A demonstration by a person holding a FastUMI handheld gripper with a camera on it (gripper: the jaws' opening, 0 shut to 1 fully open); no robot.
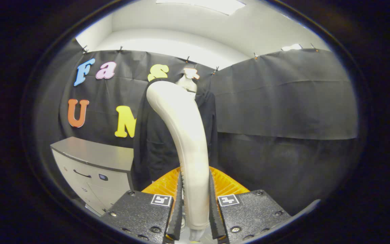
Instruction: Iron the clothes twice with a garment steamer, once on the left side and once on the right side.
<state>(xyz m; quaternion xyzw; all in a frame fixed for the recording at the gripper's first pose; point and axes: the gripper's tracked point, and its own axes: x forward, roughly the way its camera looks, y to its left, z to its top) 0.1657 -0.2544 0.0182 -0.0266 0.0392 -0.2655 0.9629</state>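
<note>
Your garment steamer (185, 135) stands upright between the fingers, its white handle curving up toward eleven o'clock; your gripper (195, 196) is clenched on it, both fingers pressing its sides; beyond it at twelve o'clock the dark garment (154, 142) hangs on a mannequin (189, 81); a grey cabinet (93, 159) sits at nine o'clock, beside the garment.

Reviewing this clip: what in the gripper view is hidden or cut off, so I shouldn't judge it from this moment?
- Steam head of the white curved garment steamer, held between the gripper fingers: faces away, so contact with the cloth can't be told.
- Black garment hanging on the mannequin: its middle is covered by the steamer; which side is being ironed is unclear.
- White mannequin neck: partly behind the steamer's top.
- Grey cabinet: lower part cut off by the gripper body.
</note>
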